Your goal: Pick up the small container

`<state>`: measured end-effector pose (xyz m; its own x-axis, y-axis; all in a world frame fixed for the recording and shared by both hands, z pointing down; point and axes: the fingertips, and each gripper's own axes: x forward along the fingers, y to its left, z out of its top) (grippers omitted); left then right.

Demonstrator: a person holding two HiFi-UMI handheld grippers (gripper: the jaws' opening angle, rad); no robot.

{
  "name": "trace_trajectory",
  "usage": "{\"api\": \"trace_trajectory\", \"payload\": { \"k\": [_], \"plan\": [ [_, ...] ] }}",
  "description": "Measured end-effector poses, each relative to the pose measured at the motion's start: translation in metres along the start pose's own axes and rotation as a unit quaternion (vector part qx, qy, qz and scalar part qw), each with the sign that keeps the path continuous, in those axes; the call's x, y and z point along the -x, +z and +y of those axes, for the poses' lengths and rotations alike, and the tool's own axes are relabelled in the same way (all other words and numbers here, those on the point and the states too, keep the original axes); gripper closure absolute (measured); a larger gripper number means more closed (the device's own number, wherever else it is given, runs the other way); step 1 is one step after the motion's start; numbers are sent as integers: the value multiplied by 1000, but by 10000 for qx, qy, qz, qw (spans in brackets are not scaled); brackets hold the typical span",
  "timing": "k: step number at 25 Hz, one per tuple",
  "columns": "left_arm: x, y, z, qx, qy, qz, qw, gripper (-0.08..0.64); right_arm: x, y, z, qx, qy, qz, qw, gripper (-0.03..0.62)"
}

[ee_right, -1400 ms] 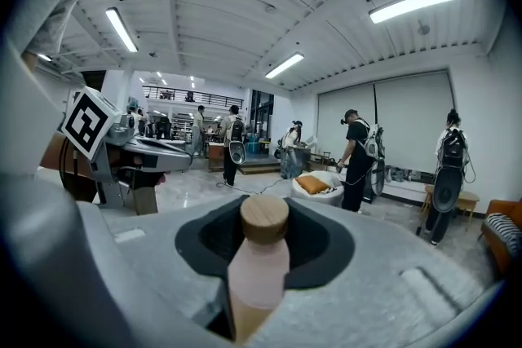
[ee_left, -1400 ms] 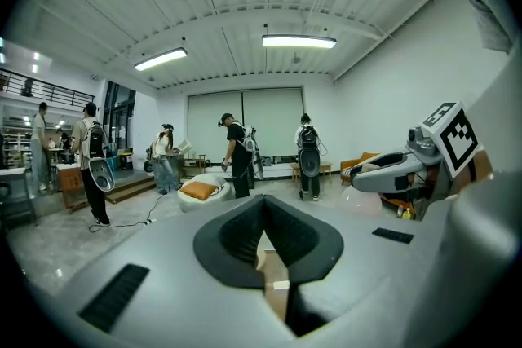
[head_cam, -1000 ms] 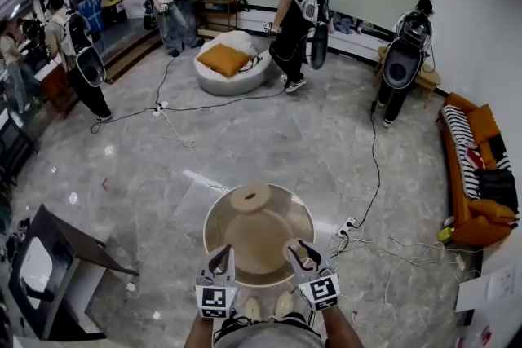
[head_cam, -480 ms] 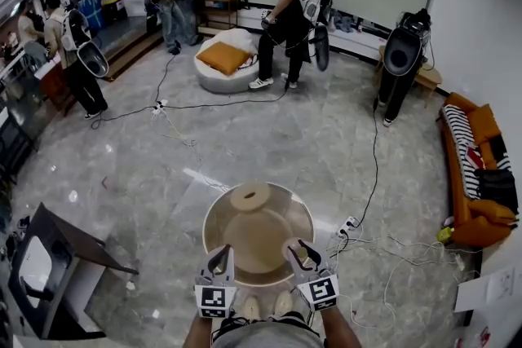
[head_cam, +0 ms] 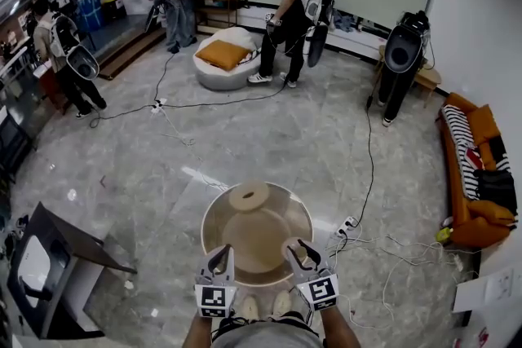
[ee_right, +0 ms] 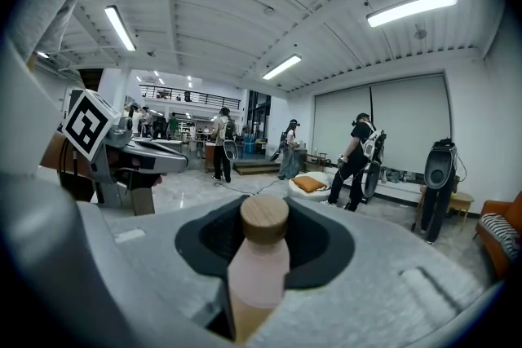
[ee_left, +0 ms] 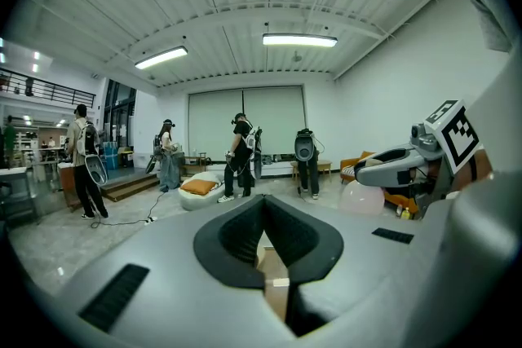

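The small container (ee_right: 259, 265) is a pale pink bottle with a round wooden lid, and it stands upright between the jaws of my right gripper (ee_right: 261, 257), which is shut on its body. In the head view the right gripper (head_cam: 300, 250) hovers over the near rim of a round wooden table (head_cam: 269, 236), with the container (head_cam: 291, 245) in its jaws. My left gripper (head_cam: 218, 259) is beside it at the table's near left rim, jaws together and holding nothing. From the left gripper view the container (ee_left: 361, 198) shows pink in the right gripper (ee_left: 390, 172).
A flat wooden disc (head_cam: 249, 196) lies at the table's far edge. Cables and a power strip (head_cam: 349, 226) run over the marble floor. A dark square table (head_cam: 49, 269) stands at the left and an orange sofa (head_cam: 477, 175) at the right. Several people stand far off.
Both grippers and the container have stayed in place. Only the people in the background have shifted about.
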<state>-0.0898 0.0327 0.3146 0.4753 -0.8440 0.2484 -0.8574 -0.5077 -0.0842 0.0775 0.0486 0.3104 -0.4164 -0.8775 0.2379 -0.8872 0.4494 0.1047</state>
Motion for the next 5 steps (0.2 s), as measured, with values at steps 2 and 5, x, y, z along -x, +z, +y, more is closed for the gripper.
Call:
{"api": "trace_trajectory", "payload": {
  "k": [2, 5],
  "plan": [
    [0, 0, 0, -6, -11, 10, 10000, 543, -1, 0, 0, 15, 4, 9, 10000, 468],
    [-1, 0, 1, -4, -27, 14, 10000, 543, -3, 2, 0, 35, 15, 19, 10000, 468]
  ]
}}
